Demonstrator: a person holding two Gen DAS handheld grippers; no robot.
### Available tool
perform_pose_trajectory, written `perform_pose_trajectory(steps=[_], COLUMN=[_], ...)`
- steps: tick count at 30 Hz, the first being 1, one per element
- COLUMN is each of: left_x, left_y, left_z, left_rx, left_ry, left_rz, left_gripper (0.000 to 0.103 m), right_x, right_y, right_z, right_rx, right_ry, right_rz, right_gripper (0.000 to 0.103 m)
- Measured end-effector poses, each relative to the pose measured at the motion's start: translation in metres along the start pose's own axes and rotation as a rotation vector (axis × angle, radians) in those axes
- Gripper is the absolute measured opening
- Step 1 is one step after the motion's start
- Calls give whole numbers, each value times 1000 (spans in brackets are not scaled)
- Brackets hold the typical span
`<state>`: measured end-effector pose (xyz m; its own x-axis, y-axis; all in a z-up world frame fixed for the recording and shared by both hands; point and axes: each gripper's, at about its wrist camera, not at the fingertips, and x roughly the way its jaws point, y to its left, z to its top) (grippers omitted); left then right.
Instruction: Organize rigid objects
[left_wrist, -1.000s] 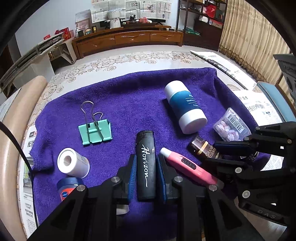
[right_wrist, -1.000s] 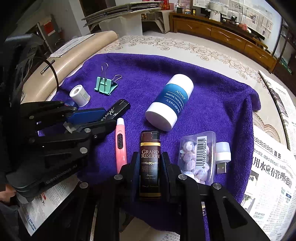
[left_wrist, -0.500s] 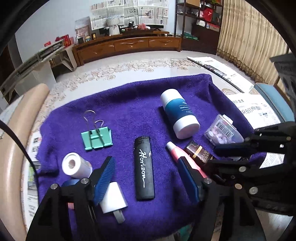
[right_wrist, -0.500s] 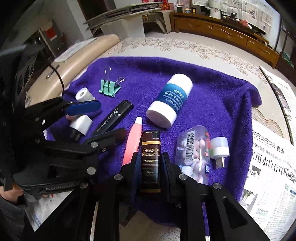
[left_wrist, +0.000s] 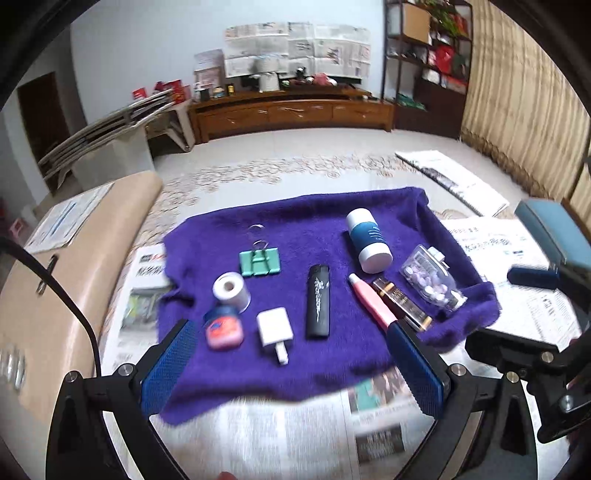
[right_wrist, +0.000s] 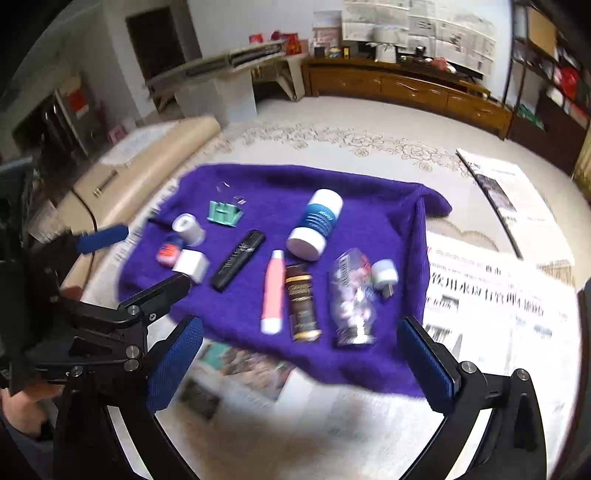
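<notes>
Both grippers have let go and drawn back from the cloth since a second ago; each lighter now lies free

Left wrist view: left gripper (left_wrist: 291, 363) jaws have just been opening, now spread wide, nothing between the blue pads. Glossy black lighter with white script (left_wrist: 318, 302) lies flat near the middle of the fuzzy purple towel (left_wrist: 306, 221), long axis close to 12–6, cap end at 12. At its 3 o'clock the pink-and-white pen-shaped stick (left_wrist: 370, 301) and the brown-and-gold lighter (left_wrist: 402, 304) lie side by side, both slanting 11 to 5. At its 9: white plug adapter (left_wrist: 275, 328), pink jar with blue lid (left_wrist: 223, 326), white tape roll (left_wrist: 232, 290), mint-green binder clip (left_wrist: 259, 261)

Right wrist view: right gripper (right_wrist: 301, 363) jaws have likewise just been opening, now wide apart and empty. The brown-and-gold lighter (right_wrist: 302, 301) runs roughly 12–6, touching or nearly touching the pink stick (right_wrist: 273, 291) at its 9. Black lighter (right_wrist: 238, 259) slants 1 to 7. Blue-and-white tube (right_wrist: 314, 229) at 12, clear box of pale tablets (right_wrist: 352, 299) at 3

Step, as I judge it: a placement just finished, long items lined in a row. Next calls for choosing an unaligned piece, perhaps the tube or clip, and approaching with jaws across its short side
</notes>
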<state>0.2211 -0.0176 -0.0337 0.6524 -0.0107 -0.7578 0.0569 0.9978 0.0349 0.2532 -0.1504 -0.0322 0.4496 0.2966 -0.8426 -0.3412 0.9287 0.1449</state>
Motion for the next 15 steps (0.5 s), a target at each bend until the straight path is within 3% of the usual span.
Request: perform_pose_trajectory(steps=[3, 15], left_x=[-23, -83], left_y=[5, 8], left_z=[-12, -45], left_rx=[-26, -12], left_ry=[-6, -16], left_rz=[-7, 15], left_gripper=[103, 103], right_x=[-12, -57], right_y=[5, 31], right_z=[-15, -66], right_rx=[51, 144], right_ry=[4, -8], right_rz=[13, -130], right_gripper=[103, 103])
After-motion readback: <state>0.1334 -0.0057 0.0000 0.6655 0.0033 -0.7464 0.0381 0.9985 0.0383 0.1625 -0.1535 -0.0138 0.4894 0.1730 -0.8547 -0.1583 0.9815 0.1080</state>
